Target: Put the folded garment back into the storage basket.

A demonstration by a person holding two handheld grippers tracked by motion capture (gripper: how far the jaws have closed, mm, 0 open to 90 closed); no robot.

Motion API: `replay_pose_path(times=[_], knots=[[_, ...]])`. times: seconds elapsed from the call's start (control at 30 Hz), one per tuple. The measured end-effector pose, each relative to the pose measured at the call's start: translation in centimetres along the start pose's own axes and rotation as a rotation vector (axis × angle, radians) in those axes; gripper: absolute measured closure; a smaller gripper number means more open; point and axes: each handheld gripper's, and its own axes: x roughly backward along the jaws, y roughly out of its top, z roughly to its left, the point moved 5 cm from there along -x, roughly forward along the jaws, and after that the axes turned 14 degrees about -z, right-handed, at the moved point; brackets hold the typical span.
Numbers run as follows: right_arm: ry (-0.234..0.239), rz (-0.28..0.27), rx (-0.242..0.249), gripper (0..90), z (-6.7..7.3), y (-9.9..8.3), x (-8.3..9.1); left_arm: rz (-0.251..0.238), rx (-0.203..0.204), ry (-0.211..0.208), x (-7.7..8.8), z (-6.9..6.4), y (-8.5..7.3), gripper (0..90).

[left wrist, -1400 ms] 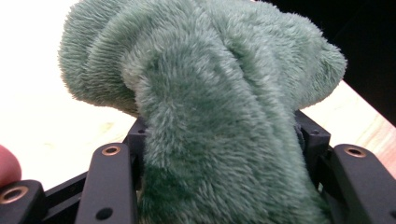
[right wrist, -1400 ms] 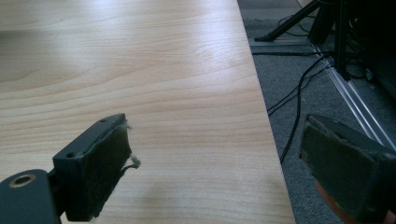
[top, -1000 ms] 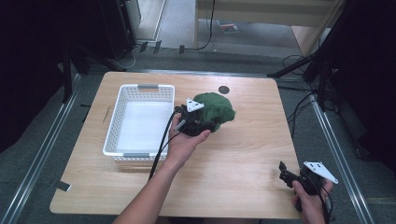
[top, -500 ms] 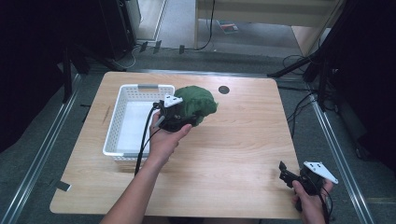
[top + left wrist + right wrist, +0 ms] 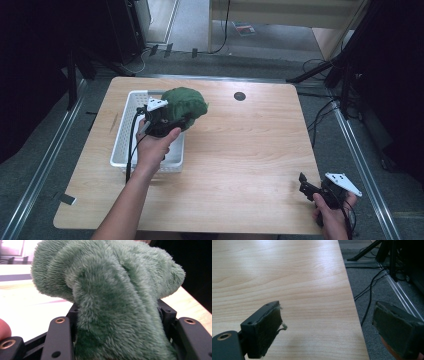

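Note:
A dark green plush cloth (image 5: 184, 103) hangs bunched in my left gripper (image 5: 172, 121), held in the air over the far right part of the white plastic basket (image 5: 123, 137). In the left gripper view the fuzzy green cloth (image 5: 112, 302) bulges up between both black jaws, which are shut on it. My right gripper (image 5: 306, 186) rests at the table's near right corner. Its jaws stand wide apart in the right gripper view, with bare wood between the pads (image 5: 269, 327).
The basket sits on the left half of the wooden table (image 5: 250, 150). A small dark round hole (image 5: 239, 96) marks the far middle of the tabletop. Cables and stand legs lie on the floor to the right (image 5: 330, 107).
My left gripper has carried the green cloth leftward, from the table's middle to above the basket's right side. The right gripper has stayed put.

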Motion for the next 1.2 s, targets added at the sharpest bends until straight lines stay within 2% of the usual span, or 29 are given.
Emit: replay_pose_path(times=[0.23,0.47,0.53,0.6,0.67,0.7,0.73,0.77,0.87,0.93,1.03,1.1,1.2], knots=[[0.001,0.000,0.000,9.2,0.0,0.0,0.0,-0.009,-0.004,0.055,0.5,2.8,-0.3,42.0],[0.002,0.000,0.002,9.3,0.0,0.0,0.0,-0.024,-0.039,0.109,0.3,5.5,-0.8,41.6],[0.002,-0.001,0.003,9.3,0.0,0.0,0.0,-0.016,-0.022,0.105,0.1,6.1,-1.0,41.6],[0.001,0.000,0.002,9.3,0.0,0.0,0.0,-0.008,-0.029,0.125,-0.1,6.6,-1.2,41.5],[0.001,0.000,0.002,9.3,0.0,0.0,0.0,0.004,-0.026,0.132,-0.2,6.9,-1.3,41.5],[0.001,0.001,0.001,9.3,0.0,0.0,0.0,0.031,-0.009,0.147,-0.5,7.3,-1.7,41.4],[0.001,0.000,0.002,9.3,0.0,0.0,0.0,0.031,-0.009,0.147,-0.5,7.3,-1.7,41.2],[0.002,0.000,0.002,9.3,0.0,0.0,0.0,0.055,-0.019,0.165,-0.9,7.7,-2.1,40.9],[0.003,0.000,0.001,9.3,0.0,0.0,0.0,0.093,-0.017,0.175,-1.3,8.2,-2.7,40.3],[0.003,0.000,0.001,9.3,0.0,0.0,0.0,0.110,-0.015,0.172,-1.7,8.4,-3.1,38.7],[0.003,0.001,-0.002,9.3,0.0,0.0,0.0,0.140,0.031,0.139,-2.1,8.7,-3.5,37.4],[0.002,0.001,-0.002,9.3,0.0,0.0,0.0,0.148,0.036,0.142,-2.3,8.8,-3.7,37.0],[0.001,0.001,-0.003,9.3,0.0,0.0,0.0,0.187,0.019,0.169,-2.5,9.5,-4.3,36.7]])
